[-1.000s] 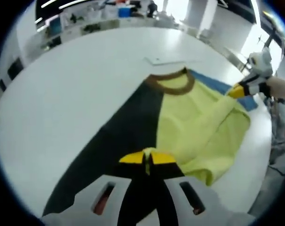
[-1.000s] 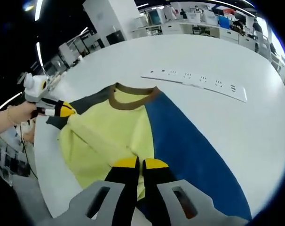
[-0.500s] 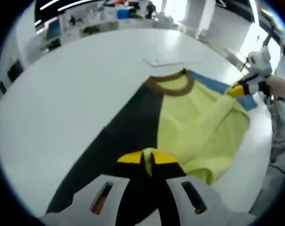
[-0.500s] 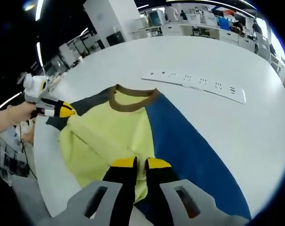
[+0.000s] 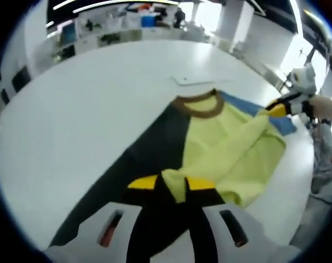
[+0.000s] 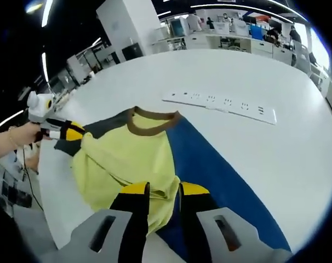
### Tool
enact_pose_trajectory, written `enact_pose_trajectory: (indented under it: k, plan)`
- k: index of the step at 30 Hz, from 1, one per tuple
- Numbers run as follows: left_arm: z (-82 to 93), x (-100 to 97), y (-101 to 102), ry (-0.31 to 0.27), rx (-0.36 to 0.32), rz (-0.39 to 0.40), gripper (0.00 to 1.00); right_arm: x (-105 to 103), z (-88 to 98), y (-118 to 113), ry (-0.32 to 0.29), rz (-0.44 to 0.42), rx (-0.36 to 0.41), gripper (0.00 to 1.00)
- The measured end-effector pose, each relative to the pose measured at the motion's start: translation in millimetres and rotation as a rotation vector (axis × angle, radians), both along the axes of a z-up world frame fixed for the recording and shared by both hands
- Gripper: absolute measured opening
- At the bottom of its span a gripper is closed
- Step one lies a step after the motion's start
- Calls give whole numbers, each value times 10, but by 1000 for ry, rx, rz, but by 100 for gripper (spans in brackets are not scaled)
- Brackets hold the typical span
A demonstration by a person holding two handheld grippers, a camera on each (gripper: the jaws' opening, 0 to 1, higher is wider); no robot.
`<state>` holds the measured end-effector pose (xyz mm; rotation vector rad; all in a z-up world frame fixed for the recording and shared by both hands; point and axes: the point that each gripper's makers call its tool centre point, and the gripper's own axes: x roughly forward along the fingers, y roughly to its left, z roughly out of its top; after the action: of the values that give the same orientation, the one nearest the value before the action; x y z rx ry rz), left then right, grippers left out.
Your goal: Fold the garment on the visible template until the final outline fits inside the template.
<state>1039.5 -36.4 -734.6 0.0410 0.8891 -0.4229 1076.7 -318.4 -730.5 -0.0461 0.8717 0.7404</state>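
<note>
Bunching yellow garment (image 5: 226, 148) between both grippers' jaws

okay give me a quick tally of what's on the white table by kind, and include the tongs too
Yellow garment with brown collar, one side dark grey, the other blue: 1
White power strip with several sockets: 1
Yellow-tipped tongs: 2, left tongs and right tongs, each clamped on yellow fabric
Round white table: 1
Total: 5

no legible txt, labels, nos.
</note>
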Motion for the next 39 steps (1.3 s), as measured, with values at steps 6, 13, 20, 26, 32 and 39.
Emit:
enact_pose_trajectory:
  k: [6,13,20,26,32,39]
  plan:
    - [87,-95,45,-20,-12,11,24,-65,107,-32,-21,-8,18,28]
    - [226,-225,68,-53,-32,22,34,-209,260,-30,-53,-6,44,37]
    - [384,-441,62,-92,-42,17,47,-422,457,-41,-80,-18,93,46]
    - [538,-662,77,-125,-42,7,57,-702,568,-156,-93,-43,119,54]
    - [723,-877,82,-156,-55,8,66,-996,675,-329,-110,-122,153,58]
    - [836,-1098,89,-171,-47,-7,76,-1290,743,-477,-116,-181,169,65]
